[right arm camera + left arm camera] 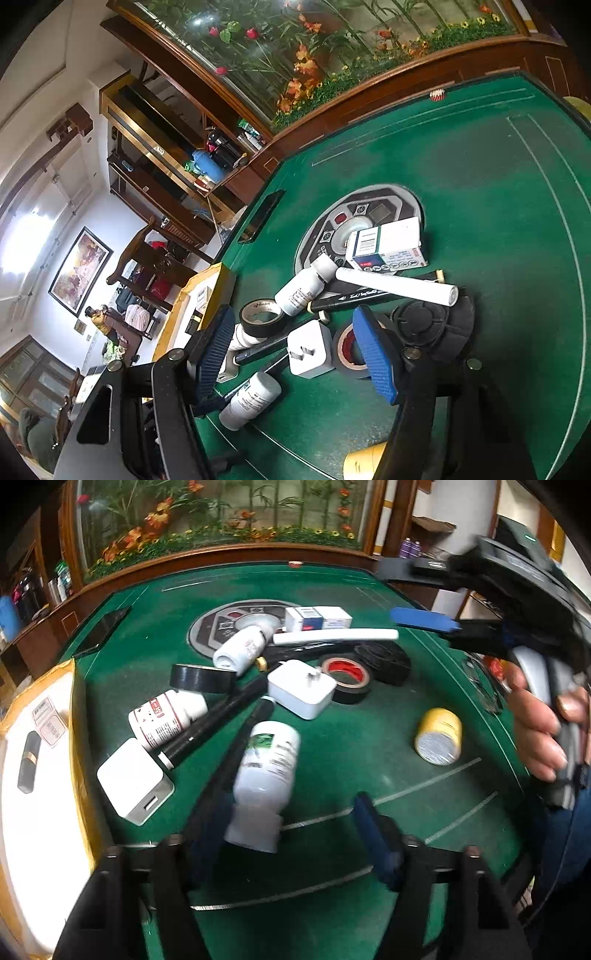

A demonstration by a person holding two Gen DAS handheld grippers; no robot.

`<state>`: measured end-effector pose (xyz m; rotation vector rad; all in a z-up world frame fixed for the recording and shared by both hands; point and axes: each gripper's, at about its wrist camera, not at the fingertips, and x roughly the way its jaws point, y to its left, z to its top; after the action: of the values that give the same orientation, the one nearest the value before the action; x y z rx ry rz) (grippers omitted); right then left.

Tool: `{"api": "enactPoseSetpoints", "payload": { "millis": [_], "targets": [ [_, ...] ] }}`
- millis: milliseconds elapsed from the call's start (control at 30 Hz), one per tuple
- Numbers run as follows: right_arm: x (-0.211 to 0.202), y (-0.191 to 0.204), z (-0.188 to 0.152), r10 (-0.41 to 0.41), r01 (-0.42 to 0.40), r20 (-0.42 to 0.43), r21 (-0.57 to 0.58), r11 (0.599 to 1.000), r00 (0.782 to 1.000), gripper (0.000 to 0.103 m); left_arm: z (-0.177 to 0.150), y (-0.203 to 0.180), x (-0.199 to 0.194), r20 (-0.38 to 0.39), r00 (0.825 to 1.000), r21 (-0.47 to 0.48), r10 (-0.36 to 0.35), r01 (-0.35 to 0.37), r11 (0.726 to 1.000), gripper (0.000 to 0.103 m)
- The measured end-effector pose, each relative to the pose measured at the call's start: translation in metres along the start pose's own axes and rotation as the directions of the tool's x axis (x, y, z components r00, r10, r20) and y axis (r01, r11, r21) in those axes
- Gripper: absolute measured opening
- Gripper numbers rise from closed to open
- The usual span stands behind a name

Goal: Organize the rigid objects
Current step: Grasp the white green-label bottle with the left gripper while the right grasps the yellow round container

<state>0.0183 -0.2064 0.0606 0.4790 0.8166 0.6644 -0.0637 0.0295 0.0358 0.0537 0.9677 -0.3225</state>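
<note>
On the green worktop (332, 738), near its front edge, a white bottle with a green label (267, 775) lies between the left tongs (295, 834), whose blue pads stand apart; the left pad seems to touch the cap end, the right pad is clear of it. Probably the bottle is being picked for the yellow-walled tray (79, 738) at the left, where a small dark tube already lies. The pads should be centred on the body, not the cap, & closed slowly, since the round plastic may roll or slip. The black pen (218, 720) beside it should not be caught. The right tongs (295, 354) hang apart w/ nothing held, over the white charger (310, 350).
</note>
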Motion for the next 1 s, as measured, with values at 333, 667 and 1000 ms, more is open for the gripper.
{"api": "enactPoseSetpoints", "payload": {
  "millis": [333,667,1000],
  "targets": [
    [-0.039,-0.018,-0.041,-0.08,0.079,-0.019,-0.048,0.996,0.997,0.066,0.024,-0.016,0.046,-0.048,0.998,0.032,0.046,-0.044,0.999,0.047],
    [-0.031,-0.001,-0.09,-0.247,0.2,-0.134,-0.293,0.935,0.96,0.065,0.017,-0.016,0.043,-0.005,0.999,-0.003,0.041,-0.041,0.999,0.036],
    [-0.02,0.021,-0.092,-0.303,0.245,-0.118,-0.352,0.903,0.946,0.034,0.002,-0.005,0.015,0.068,0.997,-0.078,-0.047,0.052,0.996,0.036]
  ]
}}
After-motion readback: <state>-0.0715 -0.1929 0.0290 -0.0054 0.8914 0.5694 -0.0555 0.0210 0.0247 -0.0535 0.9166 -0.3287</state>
